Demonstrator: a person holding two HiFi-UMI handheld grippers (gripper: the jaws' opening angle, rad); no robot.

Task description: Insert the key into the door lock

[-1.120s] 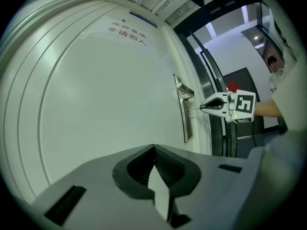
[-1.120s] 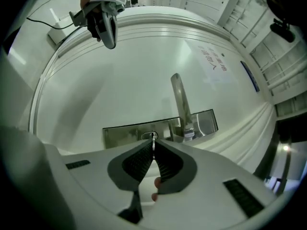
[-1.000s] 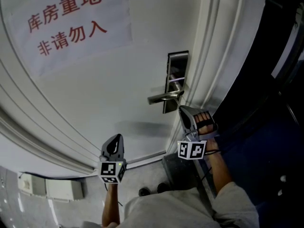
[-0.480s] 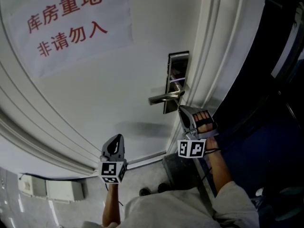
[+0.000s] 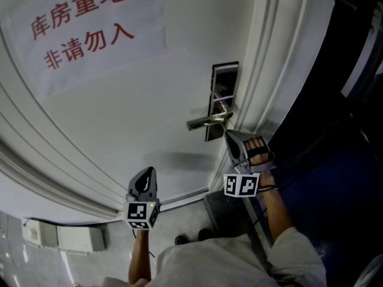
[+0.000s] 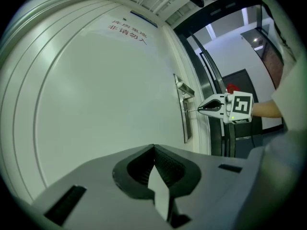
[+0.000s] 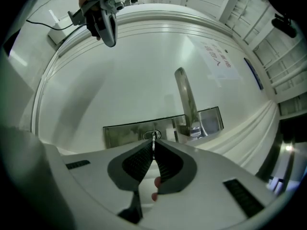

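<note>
The right gripper (image 7: 153,148) was clenched on a thin silver metal key (image 7: 153,141), held level, whose tip met the oval keyhole (image 7: 152,135) in the brushed steel rectangular lock plate (image 5: 223,79) of the white panelled door (image 5: 137,112), just beside the silver lever handle (image 5: 206,122); how far the blade sat inside could not be told. The left gripper (image 6: 154,150) hung well apart from the lock, lower down the door, its jaws pressed together on nothing. A white paper notice with red characters (image 5: 84,28) was stuck high on the door.
</note>
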